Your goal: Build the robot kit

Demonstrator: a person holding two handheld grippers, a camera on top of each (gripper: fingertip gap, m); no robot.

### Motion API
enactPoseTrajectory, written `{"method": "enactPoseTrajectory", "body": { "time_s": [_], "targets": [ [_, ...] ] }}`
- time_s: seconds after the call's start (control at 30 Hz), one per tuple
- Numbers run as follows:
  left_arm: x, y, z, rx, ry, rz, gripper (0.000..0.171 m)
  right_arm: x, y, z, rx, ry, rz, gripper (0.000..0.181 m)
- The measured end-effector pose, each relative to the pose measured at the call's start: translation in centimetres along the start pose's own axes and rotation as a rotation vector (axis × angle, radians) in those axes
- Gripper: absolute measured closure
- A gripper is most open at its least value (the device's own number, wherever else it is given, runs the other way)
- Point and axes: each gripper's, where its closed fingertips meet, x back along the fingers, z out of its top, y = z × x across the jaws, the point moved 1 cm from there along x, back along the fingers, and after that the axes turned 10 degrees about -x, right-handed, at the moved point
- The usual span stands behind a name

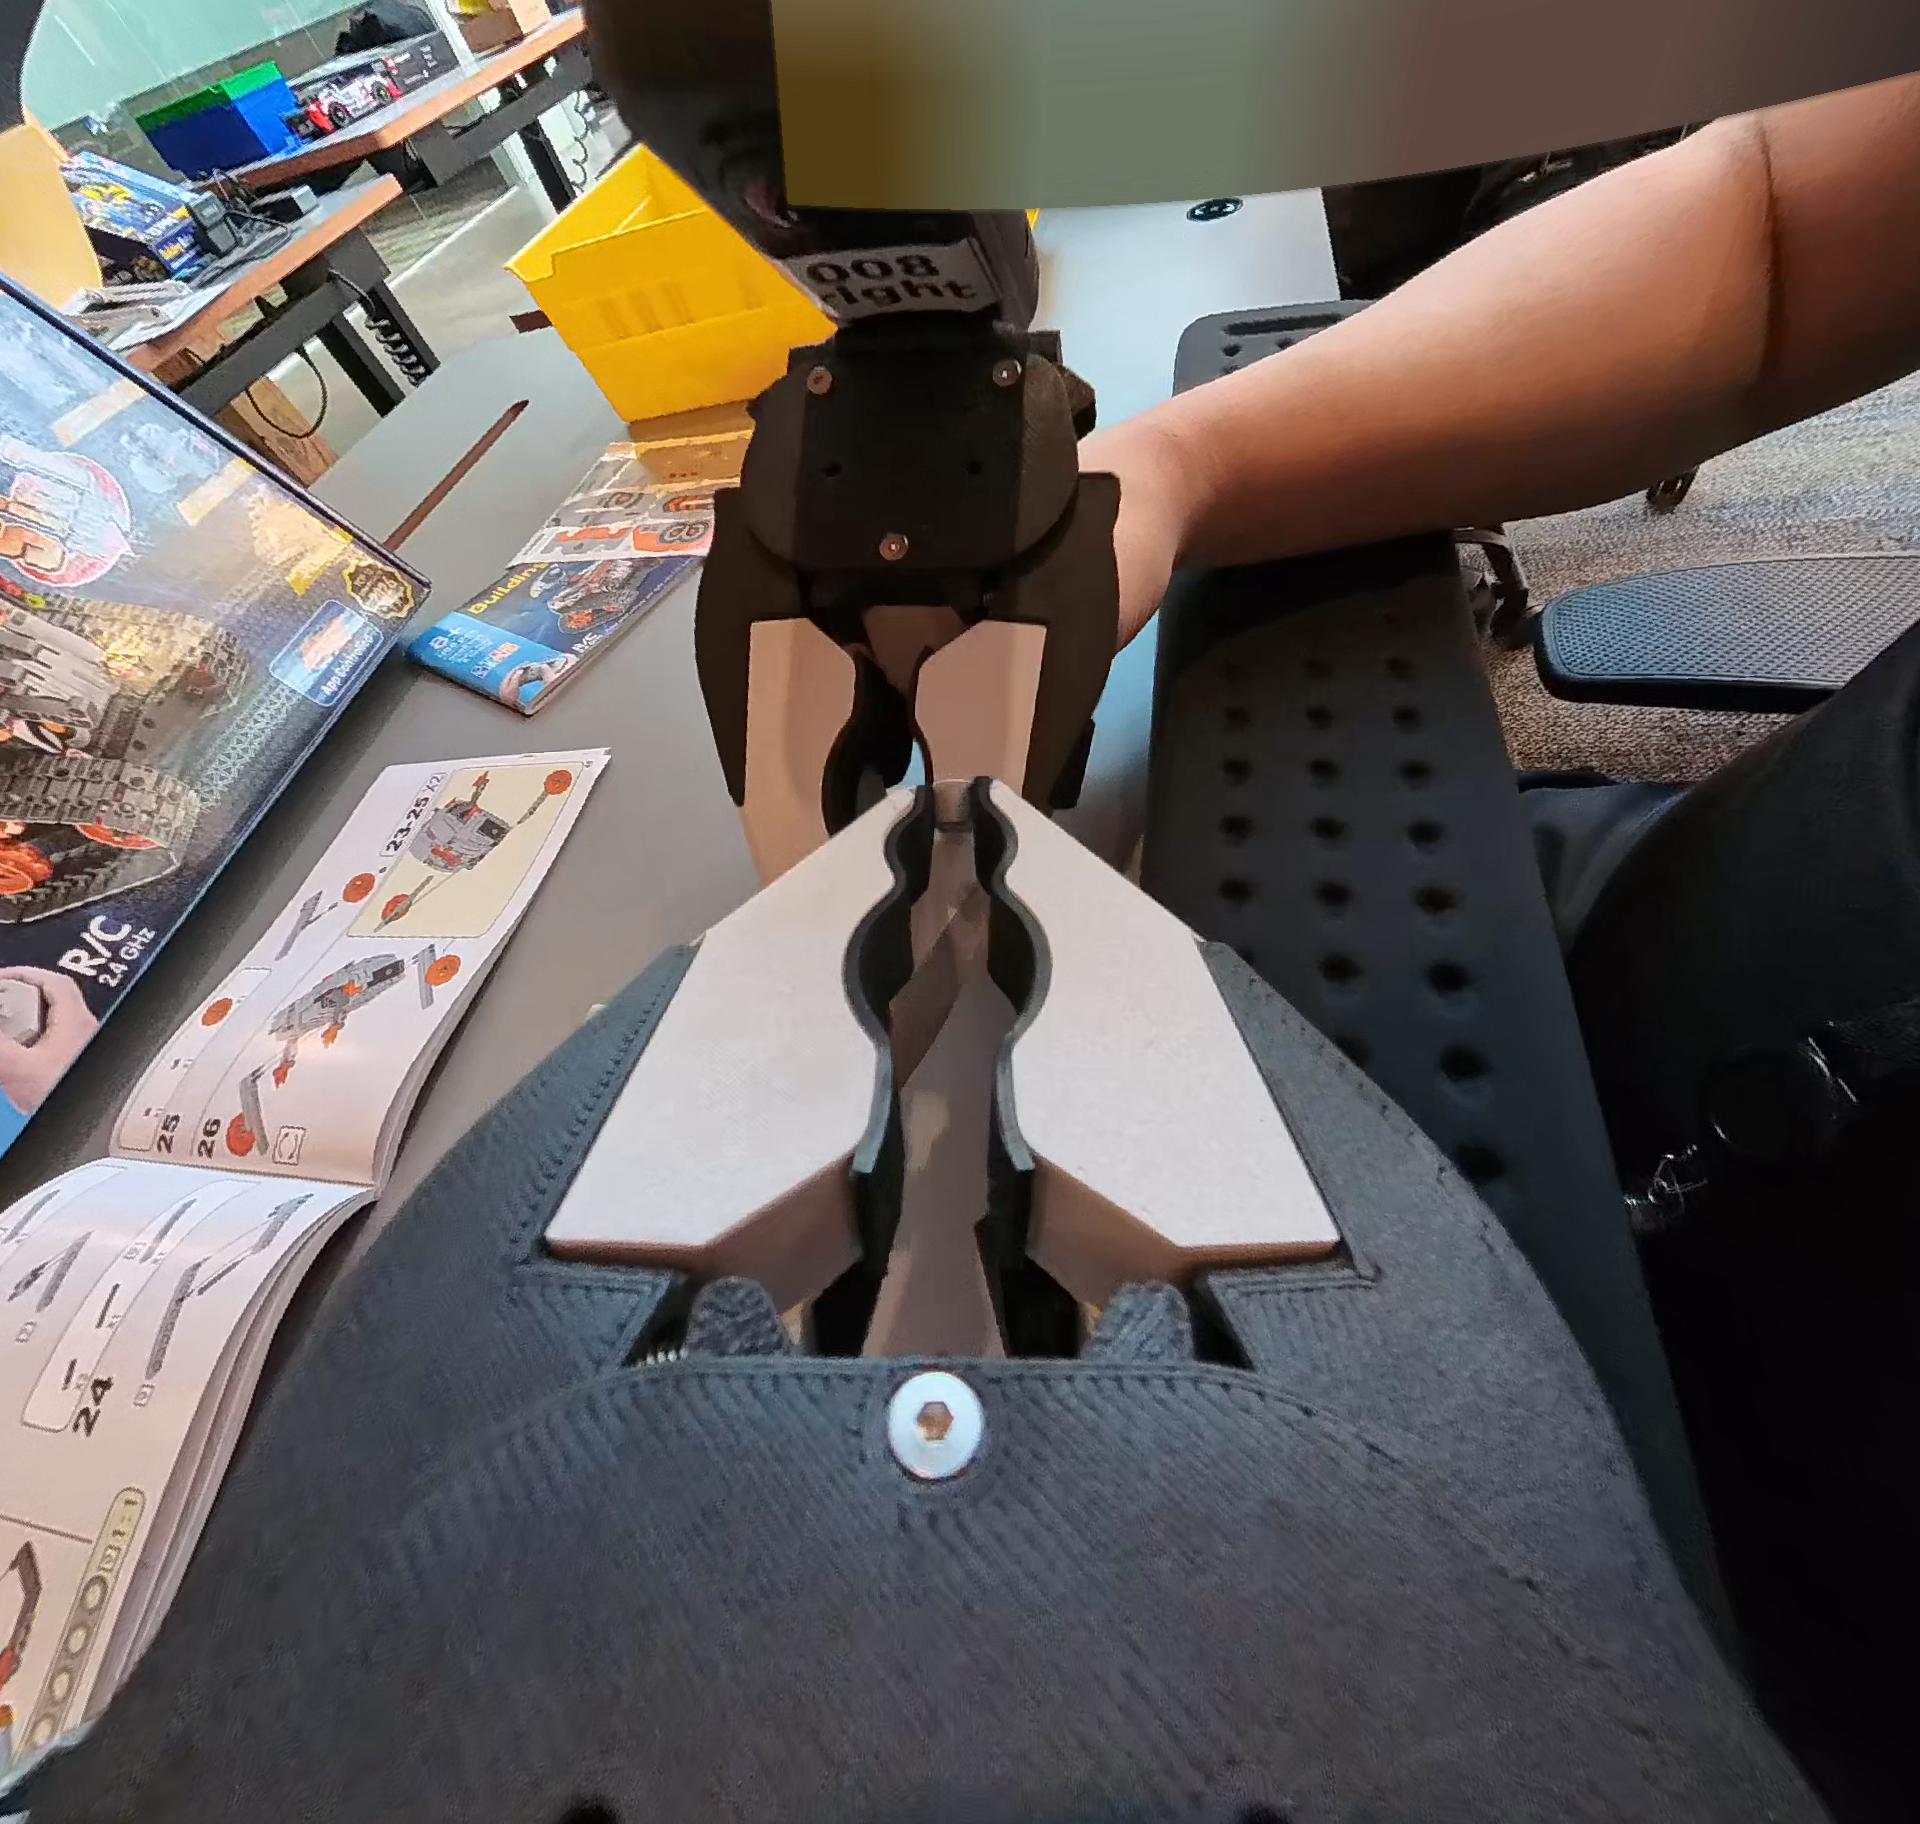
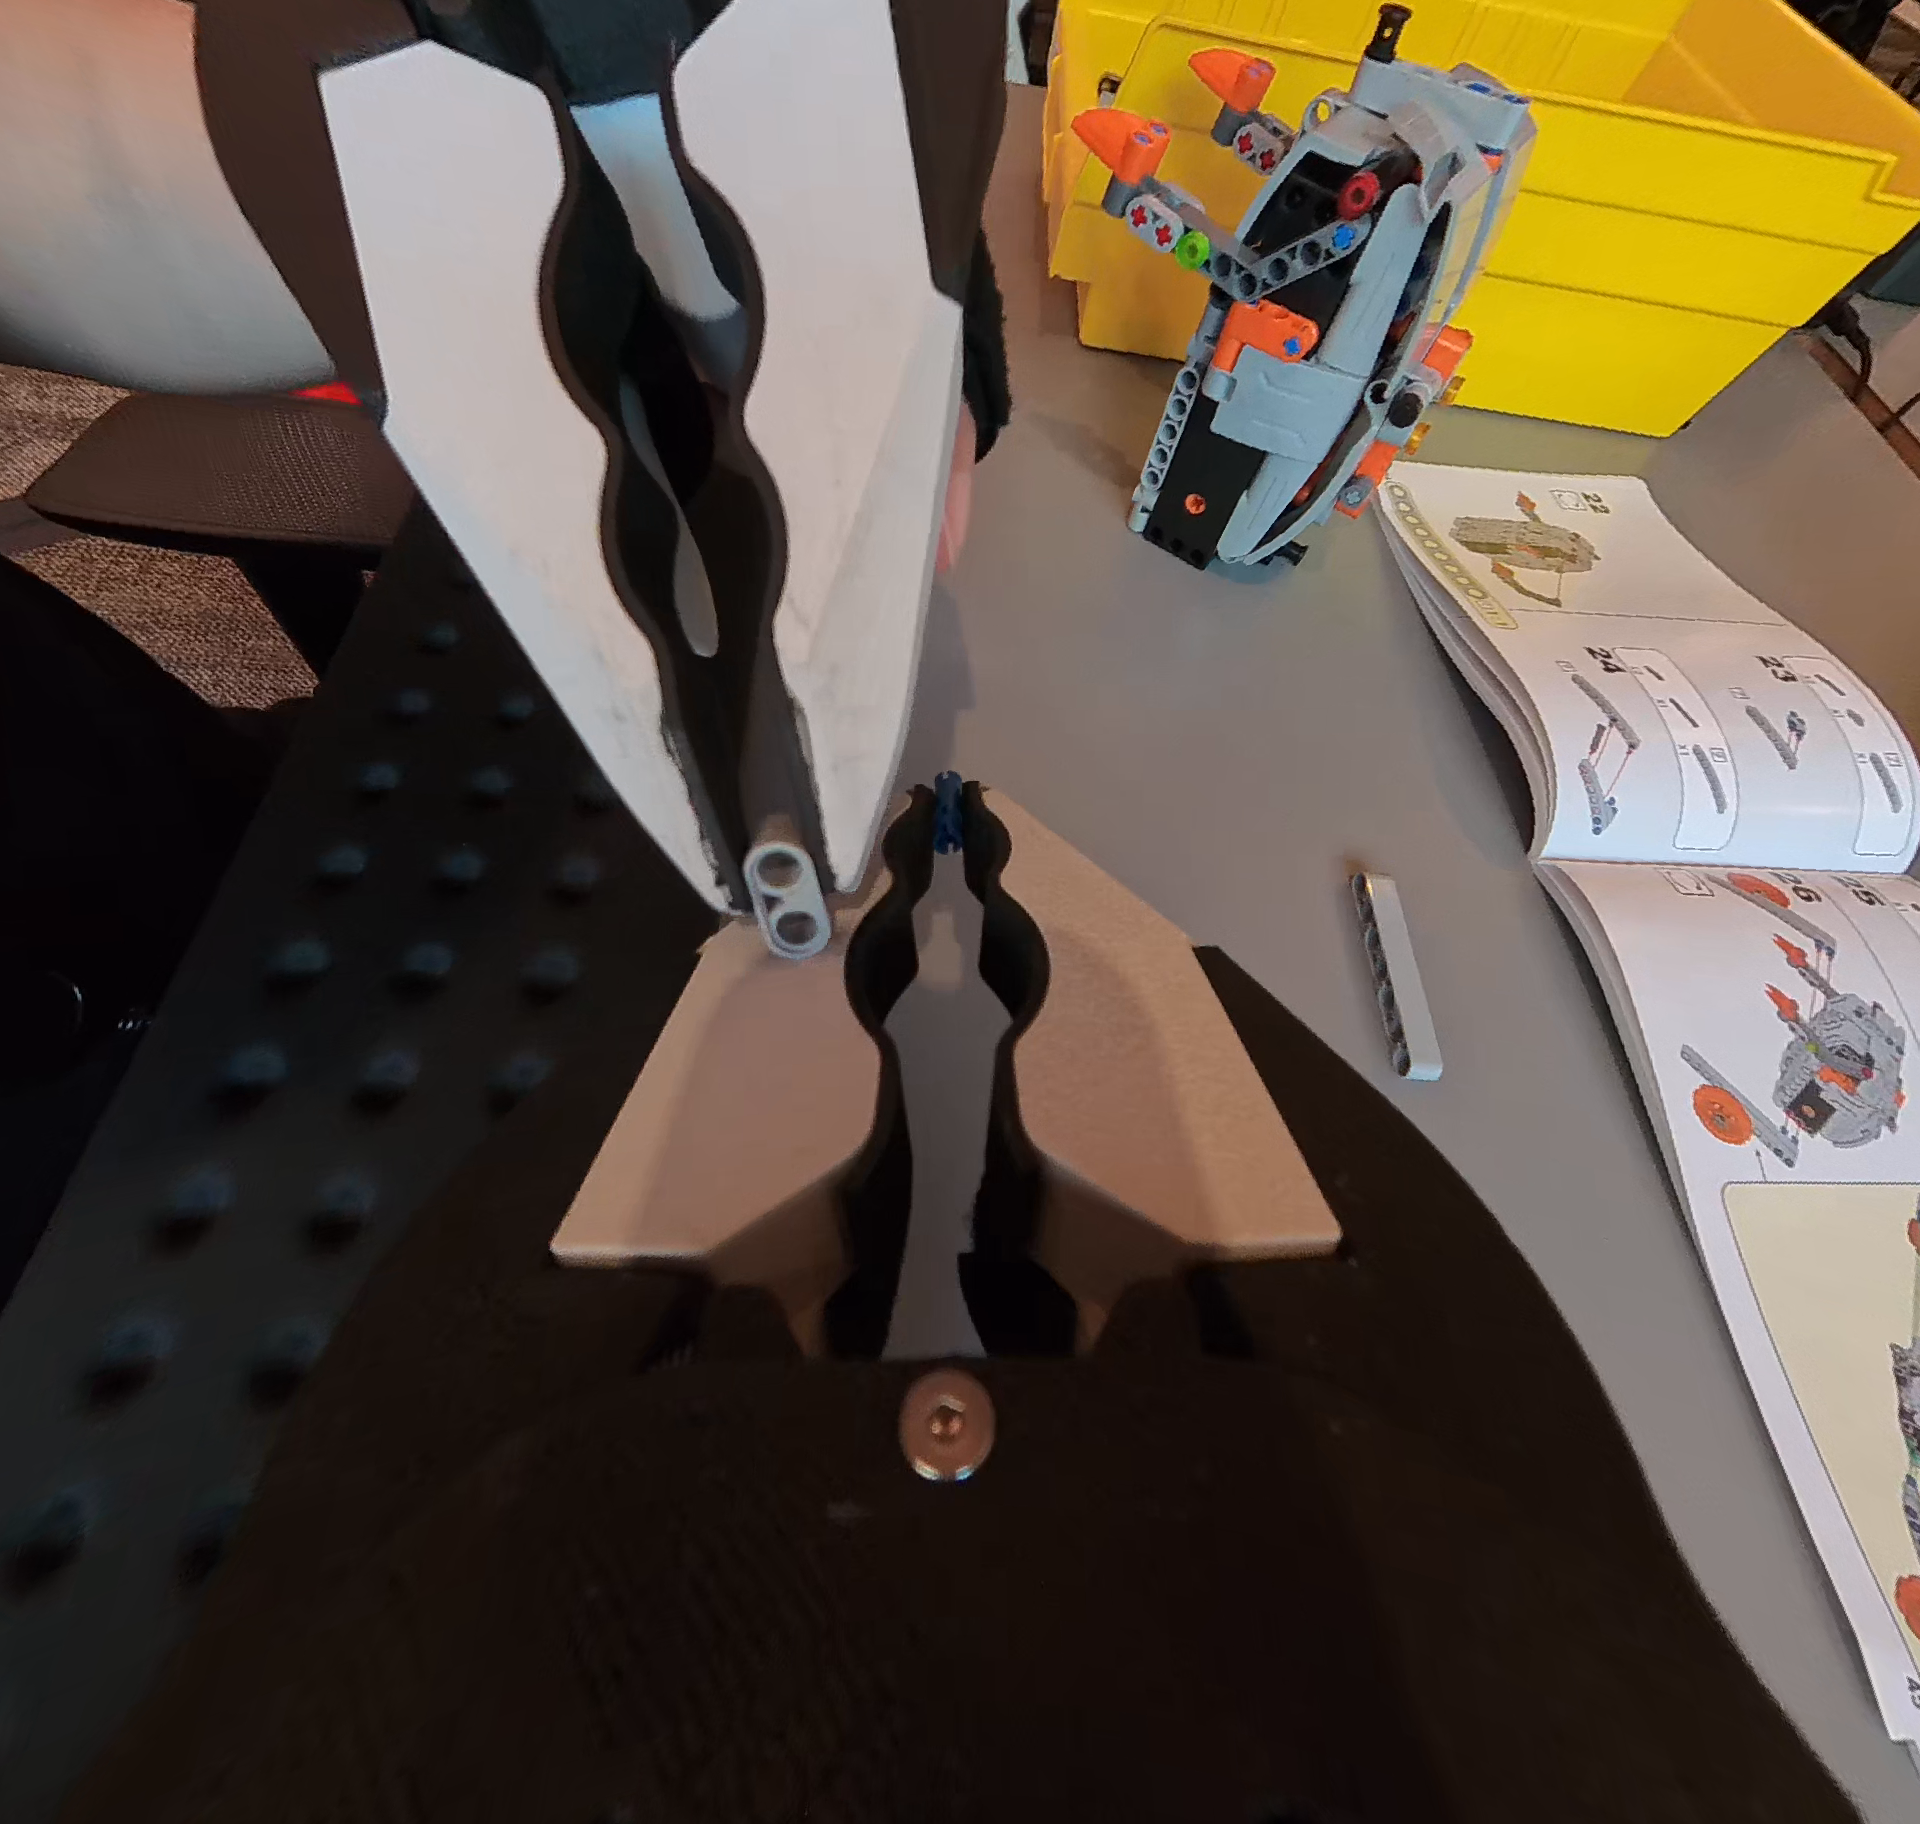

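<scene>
My left gripper (image 1: 956, 808) is shut on a light grey beam (image 1: 935, 1026) that lies along the gap between its fingers. In the right wrist view the left gripper (image 2: 774, 870) comes in from the upper left, and the beam's two-hole end (image 2: 788, 896) sticks out at its tips. My right gripper (image 2: 948, 808) is shut on a small blue pin (image 2: 948, 816), held just right of the beam's end. In the left wrist view the right gripper (image 1: 925, 777) faces mine tip to tip, held by a person's arm (image 1: 1455, 372).
A grey, black and orange brick model (image 2: 1320, 320) stands before a yellow bin (image 2: 1662, 216). A loose grey beam (image 2: 1397, 974) lies beside an open instruction booklet (image 2: 1714, 735). A picture box (image 1: 156, 683) lies left. A black perforated chair part (image 1: 1330, 787) borders the grey table (image 2: 1143, 683). The gap from one gripper's tips to the other's is roughly 7 cm.
</scene>
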Motion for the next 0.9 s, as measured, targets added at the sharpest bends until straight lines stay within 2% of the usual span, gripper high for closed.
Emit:
{"method": "enactPoseTrajectory", "body": {
  "time_s": [0.2,0.63,0.9],
  "targets": [
    [-0.3,0.2,0.1,-0.014,-0.006,-0.003,0.166,-0.1,0.1,-0.3,0.010,-0.017,-0.007,0.177],
    [-0.6,0.5,-0.7,-0.113,-0.122,0.028,0.166,-0.3,0.2,-1.2,0.024,-0.063,-0.020,0.178],
    [-0.8,0.6,-0.9,-0.148,-0.148,0.046,0.166,-0.4,0.2,-1.5,0.028,-0.076,-0.022,0.178]
  ]
}}
